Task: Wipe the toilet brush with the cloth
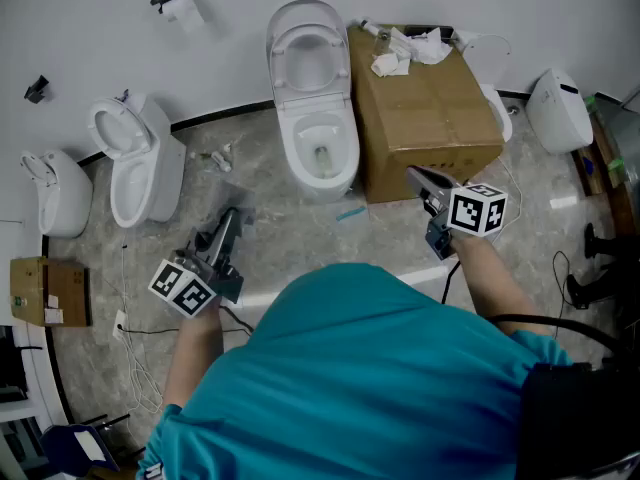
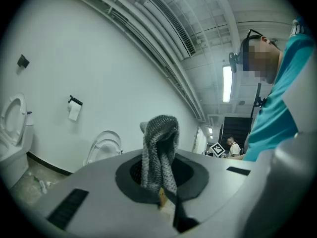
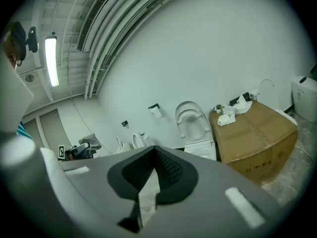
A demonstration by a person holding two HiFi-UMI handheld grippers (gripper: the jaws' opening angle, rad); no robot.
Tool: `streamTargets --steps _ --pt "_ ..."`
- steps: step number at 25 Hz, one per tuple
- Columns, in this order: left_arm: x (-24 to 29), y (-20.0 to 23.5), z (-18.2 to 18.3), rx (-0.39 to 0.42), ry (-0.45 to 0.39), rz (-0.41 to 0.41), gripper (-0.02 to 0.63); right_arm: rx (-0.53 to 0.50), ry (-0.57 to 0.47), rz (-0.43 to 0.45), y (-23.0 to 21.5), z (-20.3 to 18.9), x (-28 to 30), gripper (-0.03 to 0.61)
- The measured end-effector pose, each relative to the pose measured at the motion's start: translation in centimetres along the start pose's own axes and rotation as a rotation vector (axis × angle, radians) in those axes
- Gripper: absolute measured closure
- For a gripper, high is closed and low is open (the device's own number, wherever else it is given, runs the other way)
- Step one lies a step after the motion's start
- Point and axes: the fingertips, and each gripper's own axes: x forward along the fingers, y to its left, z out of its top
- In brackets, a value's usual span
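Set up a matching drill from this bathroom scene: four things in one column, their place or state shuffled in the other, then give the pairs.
1. cloth
2. cardboard box
3. toilet paper roll
4. right gripper

A. shut, nothing in it
B. up on the wall
C. pinched in the left gripper
D. on the floor beside a toilet

Pairs: 1-C, 2-D, 3-B, 4-A

Grey knit cloth upright, folded over at top, lower end pinched in left gripper.
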Motion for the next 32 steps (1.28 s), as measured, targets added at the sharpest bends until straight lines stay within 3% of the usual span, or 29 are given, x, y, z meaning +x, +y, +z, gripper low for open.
streamTargets --steps 18,32 --pt "4.2 -2.9 -0.8 0.009 0.016 0.018 0.592 0.056 -0.048 0.055 -4.0 2.4 -2.9 0.577" --pt "9.2 -7.4 -4.0 -0.002 0.062 0.085 0.592 0.086 0.051 0.148 -10.4 1.6 -4.1 0.575"
